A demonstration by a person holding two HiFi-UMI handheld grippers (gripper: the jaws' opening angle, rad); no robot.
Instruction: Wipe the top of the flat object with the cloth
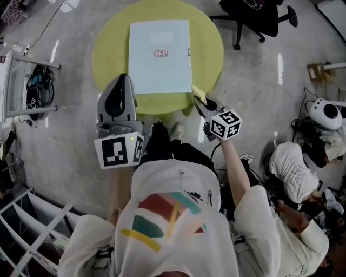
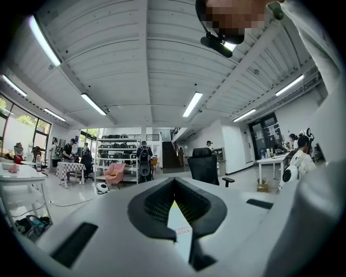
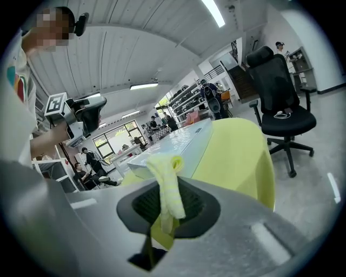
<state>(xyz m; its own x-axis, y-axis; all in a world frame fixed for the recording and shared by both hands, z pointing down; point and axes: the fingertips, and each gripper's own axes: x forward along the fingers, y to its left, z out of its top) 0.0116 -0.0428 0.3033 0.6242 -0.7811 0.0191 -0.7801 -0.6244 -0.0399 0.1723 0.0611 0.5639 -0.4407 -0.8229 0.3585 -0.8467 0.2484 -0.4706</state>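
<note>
A pale blue flat board [image 1: 159, 59] with a small red-and-white label lies on the round yellow-green table [image 1: 108, 48]. My right gripper [image 1: 198, 98] is at the board's near right corner, shut on a yellow cloth [image 1: 198, 90]. In the right gripper view the cloth [image 3: 168, 184] sticks up from between the jaws of the right gripper [image 3: 162, 190], with the board [image 3: 173, 145] and the table [image 3: 238, 157] just beyond. My left gripper [image 1: 123, 77] hovers at the board's near left edge. Its jaws meet at the tips and hold nothing. The left gripper [image 2: 174, 186] shows a sliver of the board [image 2: 181, 222] through the slit.
A black office chair [image 1: 259, 16] stands behind the table at the right, also in the right gripper view [image 3: 278, 103]. A person [image 1: 292, 167] sits on the floor at the right beside white equipment [image 1: 327, 113]. A white rack [image 1: 16, 81] stands at the left.
</note>
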